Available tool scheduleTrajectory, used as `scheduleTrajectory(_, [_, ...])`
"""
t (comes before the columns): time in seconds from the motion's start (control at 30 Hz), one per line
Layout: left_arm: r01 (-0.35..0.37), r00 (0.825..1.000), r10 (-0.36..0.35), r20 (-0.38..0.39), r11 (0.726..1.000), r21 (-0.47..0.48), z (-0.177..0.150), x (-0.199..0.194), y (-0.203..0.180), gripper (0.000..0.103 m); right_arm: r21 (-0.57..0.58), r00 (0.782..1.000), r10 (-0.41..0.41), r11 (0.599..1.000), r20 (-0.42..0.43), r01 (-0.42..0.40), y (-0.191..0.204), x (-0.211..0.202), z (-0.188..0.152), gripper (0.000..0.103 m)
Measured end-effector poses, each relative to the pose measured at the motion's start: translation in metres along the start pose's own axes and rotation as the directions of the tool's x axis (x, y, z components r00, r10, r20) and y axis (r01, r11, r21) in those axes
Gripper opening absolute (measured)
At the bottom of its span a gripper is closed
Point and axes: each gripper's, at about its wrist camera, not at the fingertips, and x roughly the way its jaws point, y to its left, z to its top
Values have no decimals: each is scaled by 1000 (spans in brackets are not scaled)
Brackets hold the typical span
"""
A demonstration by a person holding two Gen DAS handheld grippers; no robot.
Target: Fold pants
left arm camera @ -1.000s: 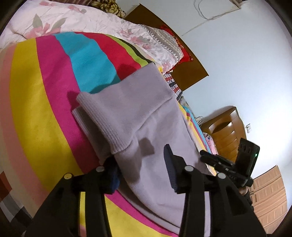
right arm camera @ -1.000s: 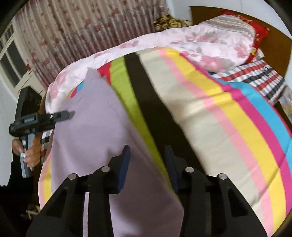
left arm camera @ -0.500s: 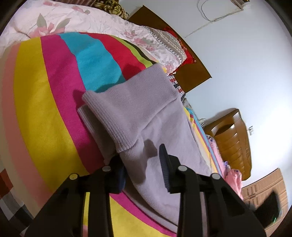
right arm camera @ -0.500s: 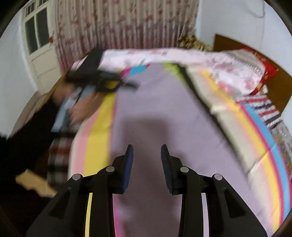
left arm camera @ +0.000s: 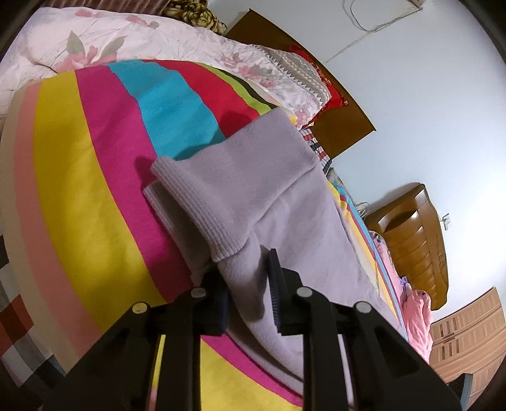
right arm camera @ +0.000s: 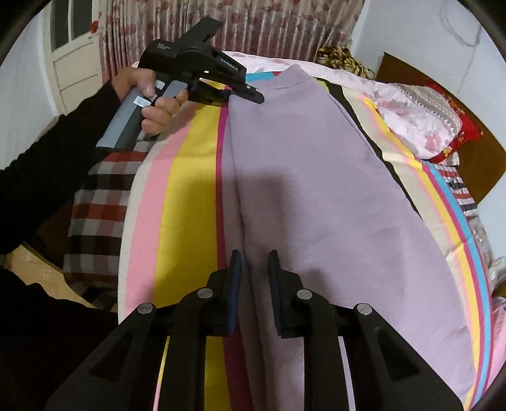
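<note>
Left wrist view: low, close over the ribbed cuff end of the lilac pants (left arm camera: 253,202), facing along the striped bed (left arm camera: 79,196) toward the headboard (left arm camera: 335,123) and dresser (left arm camera: 414,243). Right wrist view: higher, angled down the pants' (right arm camera: 316,189) length toward the curtain (right arm camera: 227,28). Shared: pants, striped bed, floral quilt; the left gripper (right arm camera: 253,93) shows far left.

A broad-striped bedspread (left arm camera: 79,196) in yellow, magenta, turquoise and red spreads beneath and ahead of the fingers. Beyond it, farther forward, lies a pale pink floral quilt (left arm camera: 132,41), with a red patterned pillow (left arm camera: 319,79) against a brown wooden headboard (left arm camera: 341,126). To the right stands a curved wooden bedside cabinet (left arm camera: 414,240). In the right wrist view, a red-and-black checked sheet (right arm camera: 98,202) hangs to the left, and rose-printed curtains (right arm camera: 253,25) hang ahead beside what seems a white door (right arm camera: 74,57).
</note>
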Motion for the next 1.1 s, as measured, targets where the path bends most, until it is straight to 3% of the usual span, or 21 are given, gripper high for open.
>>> scheduleTrajectory(0.03, [-1,1000,1,1,1000,0,0,0,0,20,-13,1000,-15,1000,3,15,1,0,0,17])
scheduleTrajectory(0.13, [-7,1000,7,8,1000,3,-2,0,0,12,-40,999,-47,998,12,47,7,1,-1,1])
scheduleTrajectory(0.17, [-1,1000,1,7,1000,3,-1,0,-2,7,-41,998,-56,998,13,56,9,0,0,1])
scheduleTrajectory(0.23, [-9,1000,8,22,1000,25,1,-6,-9,6,-35,997,-69,997,27,70,6,-4,1,1])
scheduleTrajectory(0.47, [-19,998,12,69,995,99,5,-31,-29,6,31,996,-4,1000,91,1,-7,-33,12,1])
scheduleTrajectory(0.6, [-78,997,76,23,992,95,-1,-14,-13,6,25,998,21,999,54,-22,0,-19,3,1])
scheduleTrajectory(0.73, [-63,998,63,4,996,60,0,-6,-1,6,20,999,29,999,31,-30,10,-6,-1,2])
scheduleTrajectory(0.93, [-97,995,98,-2,990,97,1,-1,-7,7,27,998,45,999,43,-46,6,-12,-1,2])
scheduleTrajectory(1.07, [-87,996,89,-10,988,127,3,1,-7,12,54,998,56,997,37,-58,7,-2,-3,8])
scheduleTrajectory(1.1, [-73,997,75,-12,989,131,4,0,-6,19,69,996,77,994,32,-79,5,-3,-3,11])
